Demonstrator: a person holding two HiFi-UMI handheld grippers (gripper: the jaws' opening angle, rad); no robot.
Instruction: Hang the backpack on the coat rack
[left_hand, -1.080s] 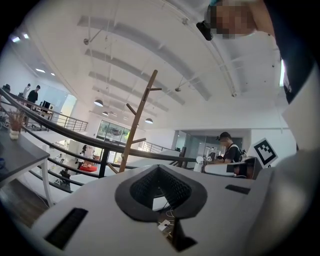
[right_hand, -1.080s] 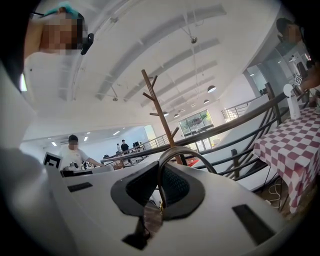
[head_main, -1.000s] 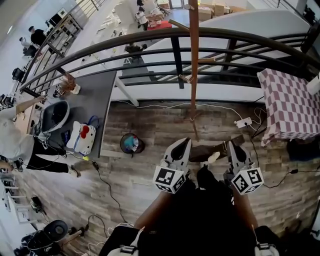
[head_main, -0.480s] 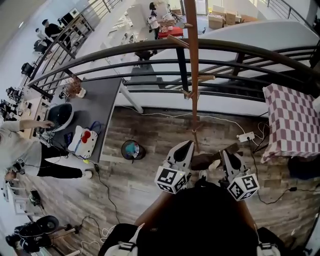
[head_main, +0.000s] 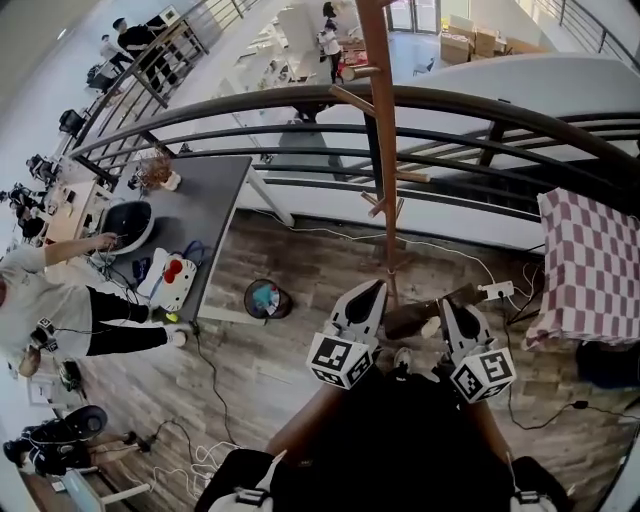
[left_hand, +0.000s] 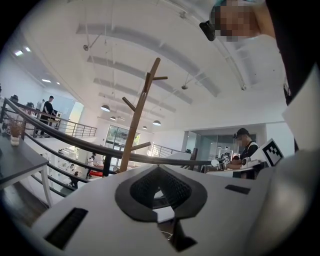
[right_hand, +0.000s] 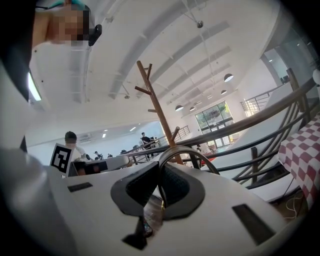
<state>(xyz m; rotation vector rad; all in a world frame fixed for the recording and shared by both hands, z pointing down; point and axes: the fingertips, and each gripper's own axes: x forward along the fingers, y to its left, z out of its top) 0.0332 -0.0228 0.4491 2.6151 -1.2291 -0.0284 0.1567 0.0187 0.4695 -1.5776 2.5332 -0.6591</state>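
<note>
The wooden coat rack (head_main: 380, 150) stands just ahead by the railing, with its pegs high up (right_hand: 145, 82) and its brown foot (head_main: 430, 312) on the floor between my grippers. The black backpack (head_main: 400, 430) hangs low in front of the person, under both grippers. My right gripper (head_main: 452, 318) is shut on the backpack's curved handle loop (right_hand: 186, 151), which arches over its pads. My left gripper (head_main: 362, 298) has its pads together (left_hand: 159, 192), and a thin dark strip of the backpack runs down between them. Both grippers point level at the rack (left_hand: 140, 115).
A curved dark railing (head_main: 480, 110) runs behind the rack, with a drop beyond it. A grey table (head_main: 205, 200) and a person (head_main: 60, 310) are at the left. A round bin (head_main: 265, 298) stands on the floor. At the right are a checked cloth (head_main: 590, 260) and a power strip (head_main: 497, 291) with cables.
The whole view has advanced toward the coat rack and railing. Both grippers, still side by side with the backpack, now sit closer to the rack's foot. Their jaws look the same.
</note>
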